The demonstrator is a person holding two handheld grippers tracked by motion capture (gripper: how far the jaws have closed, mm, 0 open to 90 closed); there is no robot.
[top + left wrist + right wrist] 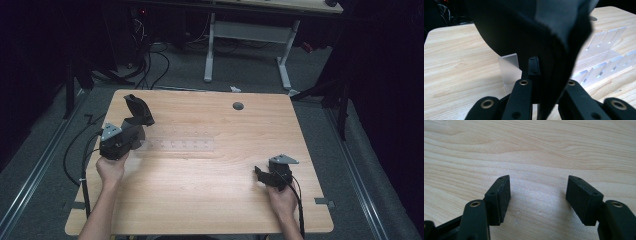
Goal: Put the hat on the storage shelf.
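Black, soft and folded, a dark cloth-like piece (pixel 138 111) hangs pinched in the left tongs (pixel 134 125), which are clenched on it above the left part of the pale wooden counter (pixel 210 200). In the left gripper view the dark piece (pixel 529 32) drapes over and between the jaws, which stand nearly together with its fabric caught in the gap. Just behind them on the counter lies a clear acrylic rack with slanted slots (pixel 604 57); from the high view the rack (pixel 180 145) stretches rightward from the left tongs across the middle of the counter. The right tongs (pixel 261 175) rest low near the right front edge, well apart from the rack. In the right gripper view they (pixel 537 195) stand released, jaws wide, bare wood between them.
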